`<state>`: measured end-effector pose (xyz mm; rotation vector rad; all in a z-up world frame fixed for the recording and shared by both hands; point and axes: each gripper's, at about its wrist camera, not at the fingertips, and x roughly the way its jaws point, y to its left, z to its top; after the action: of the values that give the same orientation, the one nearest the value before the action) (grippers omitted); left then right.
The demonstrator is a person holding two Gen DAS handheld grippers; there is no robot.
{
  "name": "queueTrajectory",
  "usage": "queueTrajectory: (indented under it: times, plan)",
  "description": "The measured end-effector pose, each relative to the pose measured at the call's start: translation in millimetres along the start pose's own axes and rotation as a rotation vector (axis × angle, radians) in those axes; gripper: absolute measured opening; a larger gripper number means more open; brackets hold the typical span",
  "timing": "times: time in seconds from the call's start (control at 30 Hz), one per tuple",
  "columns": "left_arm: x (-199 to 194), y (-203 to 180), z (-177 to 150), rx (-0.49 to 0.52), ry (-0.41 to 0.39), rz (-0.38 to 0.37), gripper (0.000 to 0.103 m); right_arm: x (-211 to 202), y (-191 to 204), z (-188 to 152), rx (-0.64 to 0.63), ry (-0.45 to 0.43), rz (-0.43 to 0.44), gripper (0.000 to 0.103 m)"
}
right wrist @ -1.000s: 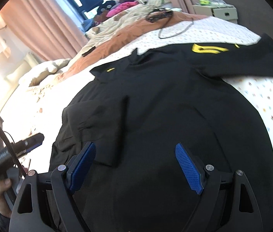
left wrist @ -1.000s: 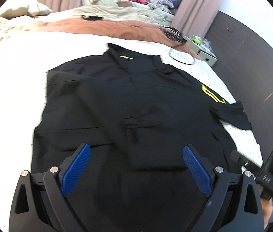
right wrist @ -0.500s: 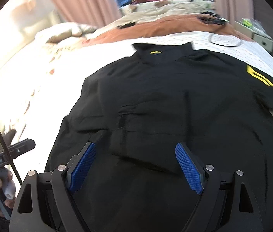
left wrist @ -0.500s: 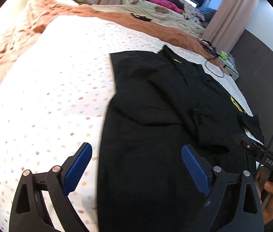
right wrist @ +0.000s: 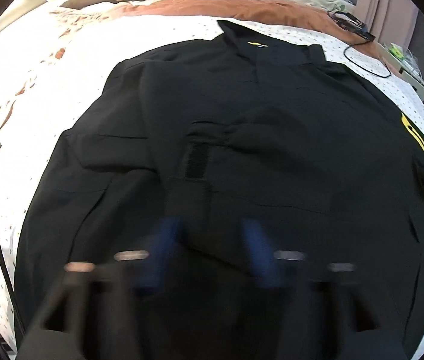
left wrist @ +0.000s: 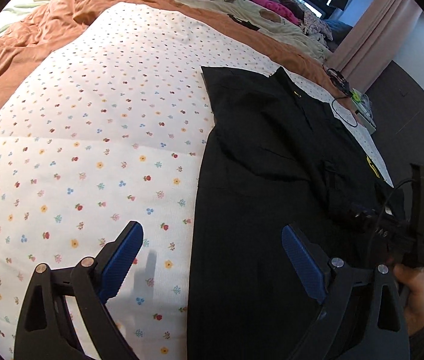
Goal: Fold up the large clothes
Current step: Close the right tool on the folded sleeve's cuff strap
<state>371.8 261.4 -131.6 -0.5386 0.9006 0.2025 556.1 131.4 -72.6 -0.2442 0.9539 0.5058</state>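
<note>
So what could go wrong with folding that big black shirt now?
The right gripper has just been closing over the black shirt, but blur hides what it caught; it might pinch several layers. The left gripper is open astride the shirt's edge and could snag the flowery sheet too.

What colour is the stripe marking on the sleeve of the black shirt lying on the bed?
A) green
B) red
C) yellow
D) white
C: the black shirt, spread flat on the flowered sheet, carries yellow stripes on the sleeve at the right of the right wrist view, and the same yellow shows at the shirt's edge in the left wrist view.
</note>
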Motion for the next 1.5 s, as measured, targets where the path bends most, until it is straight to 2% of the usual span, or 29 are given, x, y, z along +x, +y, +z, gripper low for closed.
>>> queueTrajectory:
  times: [0.03, 0.13, 0.3, 0.5, 0.57, 0.6, 0.63, 0.67, 0.7, 0.83, 0.97, 1.1, 1.17, 1.2, 1.23, 1.27, 1.3, 1.37, 1.5]
  plan:
    - [4, -3, 1, 0.005, 0.005, 0.002, 0.096, -3, -9, 2, 0.021, -0.002, 0.017, 0.008]
    - [14, -11, 5, 0.022, 0.018, 0.004, 0.096, -17, -28, 6, 0.039, -0.043, 0.004, 0.002]
    - [23, -19, 8, 0.044, 0.029, 0.002, 0.096, -41, -57, 9, 0.078, -0.104, 0.0, 0.001]
    - [24, -16, 6, 0.037, 0.038, 0.012, 0.096, -38, -43, 7, 0.082, -0.076, 0.084, 0.003]
    - [21, -14, 4, 0.043, 0.042, 0.02, 0.096, -40, -34, 6, 0.075, -0.087, 0.078, 0.006]
    - [19, -11, 3, 0.041, 0.043, 0.025, 0.096, -35, -29, 6, 0.074, -0.085, 0.084, 0.02]
    - [17, -8, 3, 0.035, 0.043, 0.024, 0.096, -31, -27, 6, 0.077, -0.075, 0.103, 0.057]
    - [14, -5, 3, 0.029, 0.042, 0.02, 0.096, -28, -25, 5, 0.077, -0.066, 0.116, 0.079]
    - [12, -2, 3, 0.02, 0.041, 0.017, 0.096, -24, -20, 5, 0.074, -0.063, 0.128, 0.095]
    - [4, 11, 4, -0.011, 0.019, 0.018, 0.096, -14, -9, 6, 0.052, -0.041, 0.122, 0.095]
    - [1, 18, 1, -0.026, 0.012, 0.008, 0.096, 2, 10, 7, -0.029, -0.041, 0.006, 0.095]
    - [4, 22, -2, -0.023, 0.018, 0.013, 0.096, 25, 22, 9, -0.044, -0.015, -0.057, 0.094]
    - [8, 24, -2, -0.021, 0.027, 0.017, 0.096, 37, 31, 9, -0.089, 0.004, -0.116, 0.083]
    - [9, 24, -3, -0.02, 0.03, 0.018, 0.096, 44, 33, 9, -0.108, 0.017, -0.16, 0.058]
    - [10, 24, -3, -0.018, 0.033, 0.019, 0.096, 48, 33, 11, -0.112, 0.025, -0.193, 0.046]
    - [11, 23, -2, -0.016, 0.033, 0.019, 0.096, 50, 32, 13, -0.101, 0.025, -0.19, 0.043]
    - [12, 22, -2, -0.012, 0.033, 0.019, 0.096, 48, 27, 16, -0.078, 0.022, -0.168, 0.032]
    - [15, 19, 1, -0.002, 0.035, 0.022, 0.096, 40, 19, 24, -0.05, 0.002, -0.134, 0.028]
    - [26, 10, 10, 0.013, 0.044, 0.029, 0.096, 12, -2, 31, -0.054, -0.053, -0.123, 0.026]
